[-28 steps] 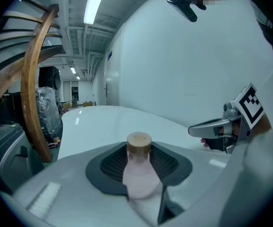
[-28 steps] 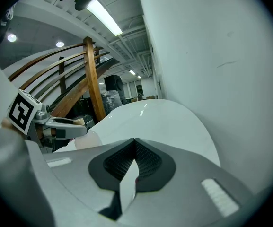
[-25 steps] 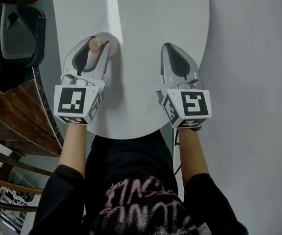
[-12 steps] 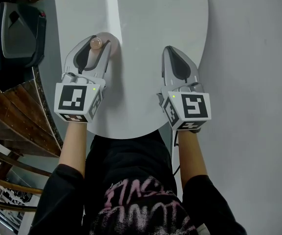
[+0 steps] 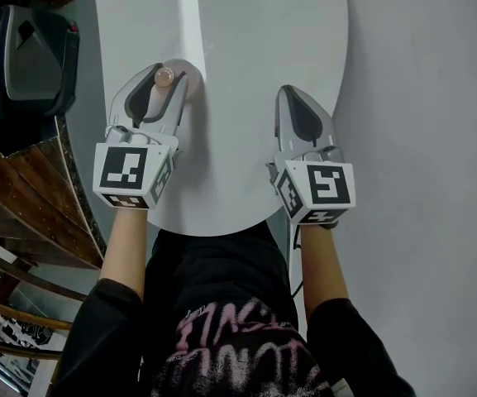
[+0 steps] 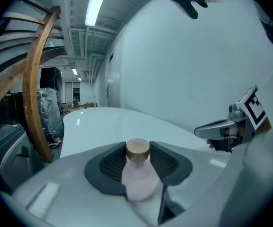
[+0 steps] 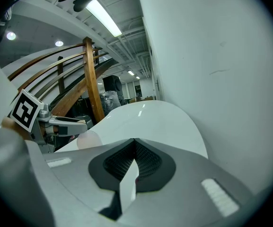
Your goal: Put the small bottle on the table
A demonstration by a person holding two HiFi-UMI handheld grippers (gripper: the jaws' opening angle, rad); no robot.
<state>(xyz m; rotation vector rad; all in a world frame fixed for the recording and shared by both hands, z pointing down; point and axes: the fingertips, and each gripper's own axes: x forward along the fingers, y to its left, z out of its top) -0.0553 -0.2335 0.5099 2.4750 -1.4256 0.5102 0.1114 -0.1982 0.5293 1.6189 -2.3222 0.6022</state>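
A small pale pink bottle (image 5: 164,76) with a tan cap stands upright between the jaws of my left gripper (image 5: 163,81), over the left part of the white round table (image 5: 255,40). In the left gripper view the dark pads press the bottle (image 6: 138,179) from both sides, just below its cap. Whether its base touches the tabletop I cannot tell. My right gripper (image 5: 290,96) is shut with nothing in it, low over the table's right part; its jaw tips (image 7: 135,142) meet. The right gripper view shows the left gripper (image 7: 60,123) with the bottle (image 7: 90,139).
A black machine (image 5: 27,52) stands on the floor left of the table. Curved wooden rails (image 5: 23,205) run along the lower left. The table's near edge (image 5: 213,231) is just in front of the person's body. Grey floor (image 5: 428,139) lies to the right.
Both grippers have drifted slightly back toward the person. The left gripper still holds the bottle; the right stays shut.
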